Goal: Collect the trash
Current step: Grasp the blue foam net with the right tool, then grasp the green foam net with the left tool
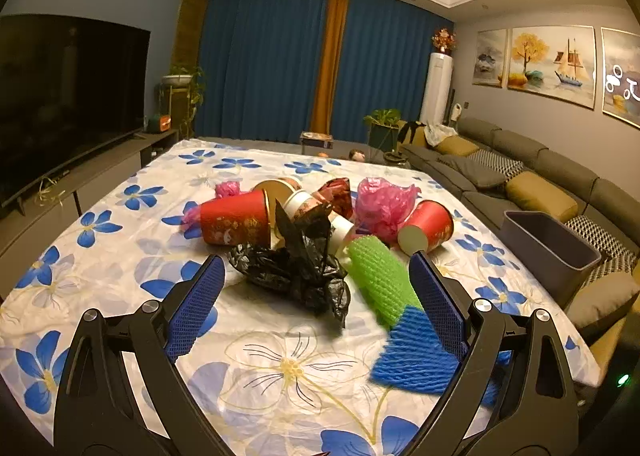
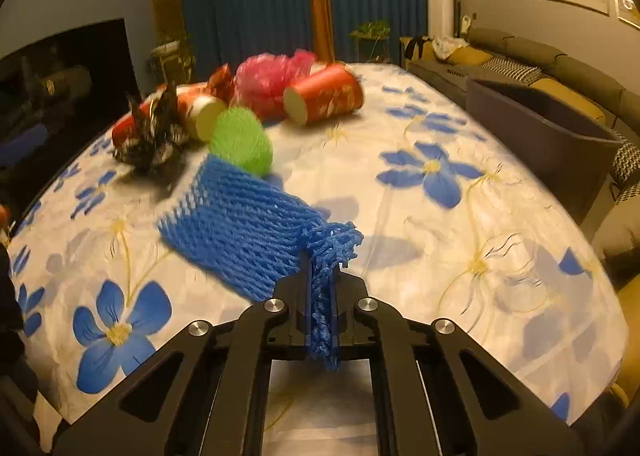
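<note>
- Right gripper (image 2: pixel 320 268): jaws closed tight on the bunched end of the blue foam net (image 2: pixel 240 223); the rest of the net fanned out ahead and left of the fingers over the flowered tablecloth (image 2: pixel 440 215).
- Left gripper (image 1: pixel 316 280): jaws wide apart, holding nothing; black plastic bag (image 1: pixel 296 268) lay between and just beyond the fingertips.
- Green foam net (image 1: pixel 376 276): one, just inside the right-hand finger.
- Red paper cups: two counted clearly, one (image 1: pixel 234 217) beyond the left-hand finger, one (image 1: pixel 428 230) beyond the right-hand one.
- Pink plastic bag (image 1: pixel 382 205): one large, farther ahead.
- Grey bin (image 1: pixel 552 252): one, off to the right of the fingers.
</note>
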{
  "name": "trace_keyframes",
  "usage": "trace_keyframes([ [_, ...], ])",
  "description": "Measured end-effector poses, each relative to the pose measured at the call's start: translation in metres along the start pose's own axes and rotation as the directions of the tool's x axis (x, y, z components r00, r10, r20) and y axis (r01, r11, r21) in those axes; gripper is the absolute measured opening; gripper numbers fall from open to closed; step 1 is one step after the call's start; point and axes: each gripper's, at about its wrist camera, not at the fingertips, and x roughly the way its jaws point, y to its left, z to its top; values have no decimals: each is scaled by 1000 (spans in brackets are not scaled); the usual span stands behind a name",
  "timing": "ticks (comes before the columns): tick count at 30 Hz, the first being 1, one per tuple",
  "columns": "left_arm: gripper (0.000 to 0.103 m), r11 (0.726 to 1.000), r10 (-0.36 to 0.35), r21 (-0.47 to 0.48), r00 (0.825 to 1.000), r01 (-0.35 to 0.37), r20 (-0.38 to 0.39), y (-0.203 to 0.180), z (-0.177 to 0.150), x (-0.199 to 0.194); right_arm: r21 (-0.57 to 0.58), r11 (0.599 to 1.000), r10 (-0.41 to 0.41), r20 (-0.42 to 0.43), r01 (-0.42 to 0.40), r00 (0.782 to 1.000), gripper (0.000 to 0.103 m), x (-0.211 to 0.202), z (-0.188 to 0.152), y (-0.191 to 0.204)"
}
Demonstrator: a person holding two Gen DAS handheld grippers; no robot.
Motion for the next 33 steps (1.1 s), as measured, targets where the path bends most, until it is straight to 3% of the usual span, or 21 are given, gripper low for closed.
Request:
trace_keyframes([
  [15, 92, 998, -19, 50, 997, 23, -81, -42, -9, 38, 140, 988, -95, 175, 70, 980, 7, -42, 40, -62],
  [24, 91, 997, 11, 75, 984, 3, -177, -79, -12, 96, 160, 984, -113, 232, 76, 966, 7, -44, 61, -76],
  [31, 78, 997, 33, 76, 953, -11, -300, -89, -14, 136, 182, 980, -121, 249, 77, 961, 7, -41, 74, -88],
  [33, 66, 996, 36, 89, 943, -7, -332, -92, -17, 142, 185, 980, -122, 251, 76, 960, 7, -42, 76, -90],
])
